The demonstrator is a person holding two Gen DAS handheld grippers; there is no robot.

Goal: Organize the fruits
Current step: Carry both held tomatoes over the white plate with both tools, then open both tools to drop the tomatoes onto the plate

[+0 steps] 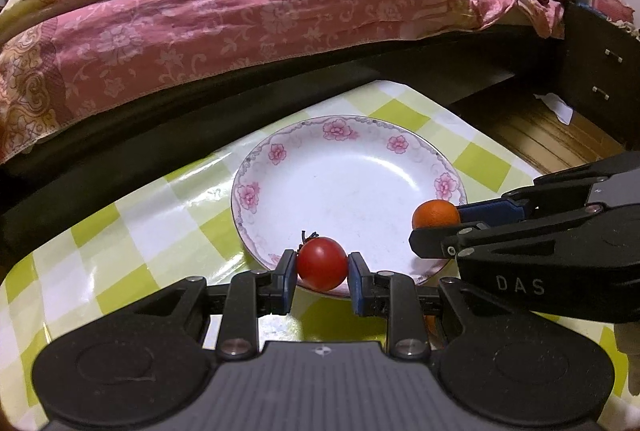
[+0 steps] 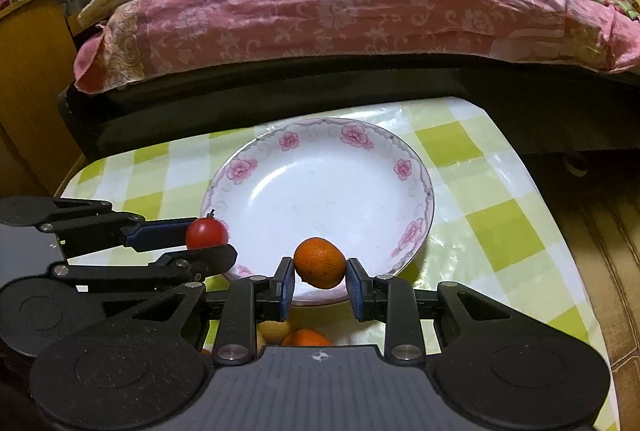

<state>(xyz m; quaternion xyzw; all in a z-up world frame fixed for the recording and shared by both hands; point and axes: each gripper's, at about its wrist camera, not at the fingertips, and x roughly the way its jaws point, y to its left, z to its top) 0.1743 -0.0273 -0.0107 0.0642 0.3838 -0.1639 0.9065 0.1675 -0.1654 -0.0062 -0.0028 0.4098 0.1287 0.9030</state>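
A white plate with pink flowers (image 1: 280,151) (image 2: 408,167) sits on the green-checked table. My left gripper (image 1: 322,265) is shut on a red tomato (image 1: 322,263) and holds it over the plate's near rim; it also shows in the right wrist view (image 2: 206,233). My right gripper (image 2: 320,265) is shut on a small orange (image 2: 319,262) over the plate's near edge; the orange also shows in the left wrist view (image 1: 436,214). More fruit, an orange one (image 2: 306,338) and a yellowish one (image 2: 274,331), lies on the table below my right gripper.
A bed with a pink floral quilt (image 1: 240,15) and dark frame runs along the table's far side. A dark drawer unit (image 1: 600,71) and wooden floor (image 1: 528,127) lie to the right. A wooden cabinet (image 2: 28,71) stands at the left.
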